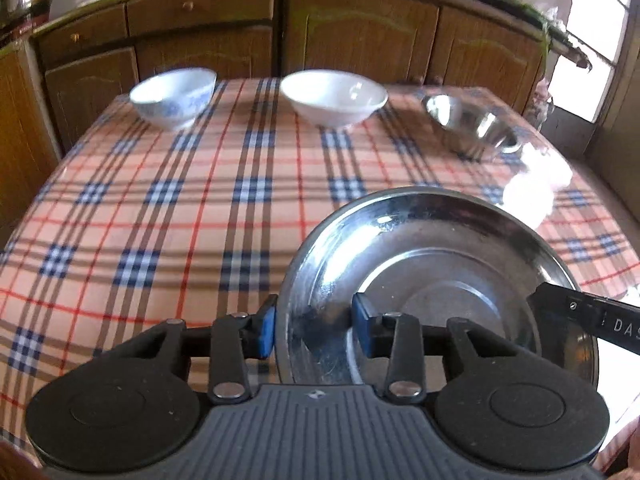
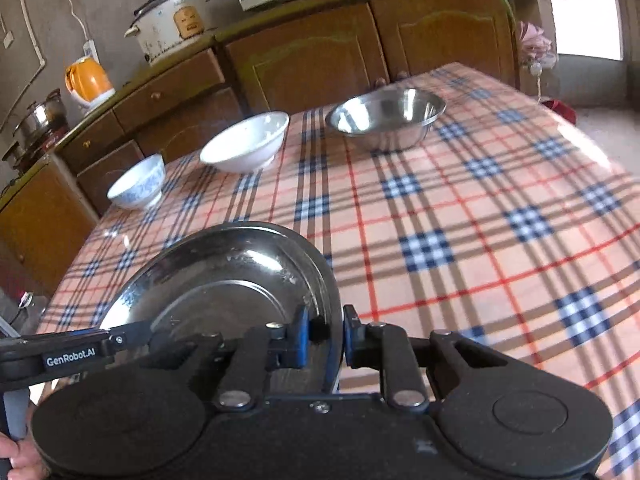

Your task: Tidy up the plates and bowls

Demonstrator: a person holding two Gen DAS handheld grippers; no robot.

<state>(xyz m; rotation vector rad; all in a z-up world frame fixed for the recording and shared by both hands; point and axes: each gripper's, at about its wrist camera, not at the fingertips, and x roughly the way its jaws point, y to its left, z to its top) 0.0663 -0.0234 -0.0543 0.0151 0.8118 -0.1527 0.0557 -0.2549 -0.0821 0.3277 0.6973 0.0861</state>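
Nearest the cameras is a steel plate (image 1: 436, 280), gripped on opposite edges by both pairs of tongs and, as far as the pictures show, tilted above the near part of the table (image 1: 160, 208). The right tongs (image 2: 323, 338) are clenched tight on its rim, one blue pad inside the dish and one outside. The left tongs (image 1: 314, 330) straddle the opposite rim: the outer pad sits against the edge, while the inner pad stands over the plate's slope, and I cannot tell for sure that it presses.

The step in hand looks like carrying the plate to its place among the other dishes. Along the far edge of the table stand three bowls in a row, well apart from each other: a steel bowl (image 2: 386, 120), a plain white bowl (image 2: 246, 142) in the middle, and a smaller blue-patterned bowl (image 2: 138, 182).

Next, both hands would need to travel together and keep the plate level, since thin steel can slip from a rim grip. Where it belongs is not evident; beside the steel bowl seems a fair guess.
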